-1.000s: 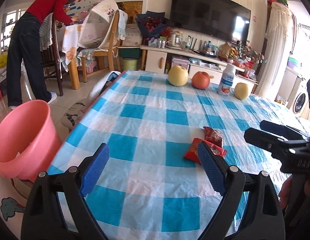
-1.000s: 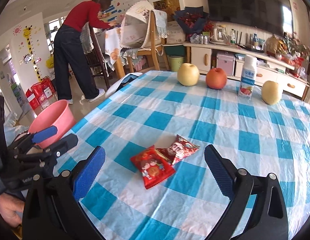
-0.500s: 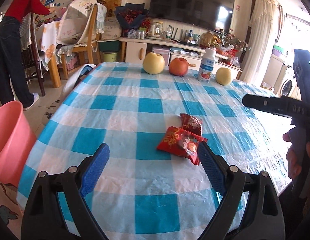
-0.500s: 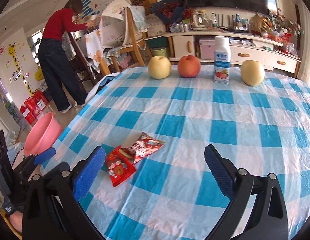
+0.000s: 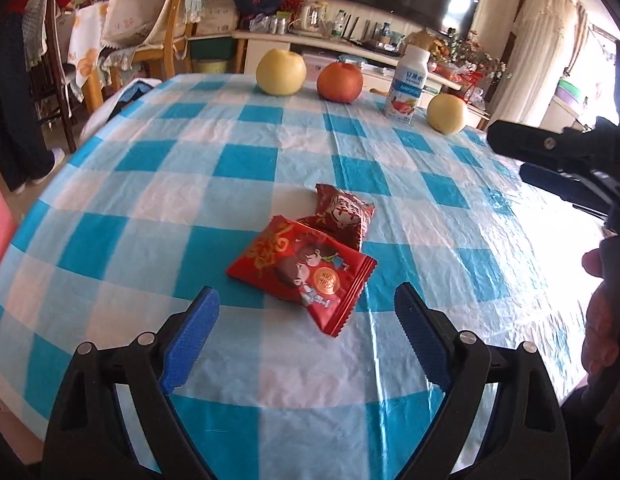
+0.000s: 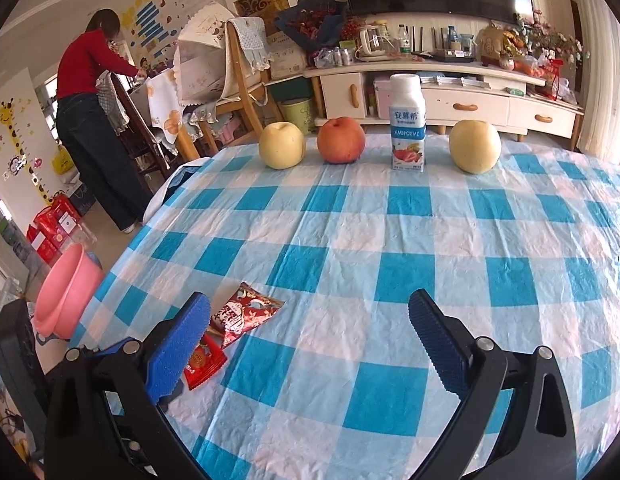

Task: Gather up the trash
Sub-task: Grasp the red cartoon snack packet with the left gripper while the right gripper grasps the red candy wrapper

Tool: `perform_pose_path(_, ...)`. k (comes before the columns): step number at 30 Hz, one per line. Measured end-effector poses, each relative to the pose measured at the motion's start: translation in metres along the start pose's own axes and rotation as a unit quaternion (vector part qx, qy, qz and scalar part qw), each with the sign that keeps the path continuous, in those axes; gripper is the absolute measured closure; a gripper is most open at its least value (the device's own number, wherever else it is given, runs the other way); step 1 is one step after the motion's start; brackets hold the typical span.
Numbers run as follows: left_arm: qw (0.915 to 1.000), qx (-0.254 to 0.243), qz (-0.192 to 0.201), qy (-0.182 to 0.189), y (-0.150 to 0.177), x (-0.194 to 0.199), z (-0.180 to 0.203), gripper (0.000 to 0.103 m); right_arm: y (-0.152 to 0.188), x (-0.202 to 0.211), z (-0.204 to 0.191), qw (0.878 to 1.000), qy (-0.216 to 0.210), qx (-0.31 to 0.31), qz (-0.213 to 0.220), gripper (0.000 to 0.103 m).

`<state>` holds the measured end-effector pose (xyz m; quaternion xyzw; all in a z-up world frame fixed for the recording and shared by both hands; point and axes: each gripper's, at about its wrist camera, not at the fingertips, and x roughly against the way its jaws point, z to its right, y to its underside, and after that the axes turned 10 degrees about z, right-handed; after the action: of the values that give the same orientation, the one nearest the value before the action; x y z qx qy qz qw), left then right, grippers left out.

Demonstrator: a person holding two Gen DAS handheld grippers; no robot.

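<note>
Your left gripper (image 5: 305,312) hangs wide open, empty, before the near red wrapper (image 5: 299,266); lower until both jaws straddle it, then pinch. The right gripper (image 6: 310,320) gapes empty too.

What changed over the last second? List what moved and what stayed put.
The left gripper swung toward the two red wrappers, which now lie just ahead of its open jaws. The right gripper drifted to the right, so the wrappers slid to its left finger. Nothing was grasped or released. Both grippers stayed open; the wrappers, fruit and milk bottle kept their places on the table.
</note>
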<state>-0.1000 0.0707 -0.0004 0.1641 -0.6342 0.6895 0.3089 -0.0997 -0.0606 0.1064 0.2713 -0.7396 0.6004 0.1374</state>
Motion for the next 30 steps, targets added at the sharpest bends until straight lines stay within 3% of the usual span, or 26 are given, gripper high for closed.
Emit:
perform_pose_path(9, 0.9984, 0.02, -0.007, -0.052, -0.01, -0.025, 0.005, 0.013, -0.005, -0.007, 0.013, 1.0, -0.004, -0.013, -0.005, 0.005)
perform_pose_path(21, 0.9942, 0.026, -0.013, -0.104, -0.014, -0.02, -0.04, 0.013, -0.001, -0.024, 0.009, 0.999, -0.023, -0.005, -0.035, 0.005)
perform_pose_path(30, 0.9944, 0.051, 0.001, -0.092, -0.018, -0.014, -0.058, 0.013, 0.014, -0.048, -0.011, 0.997, -0.037, 0.025, -0.069, 0.005)
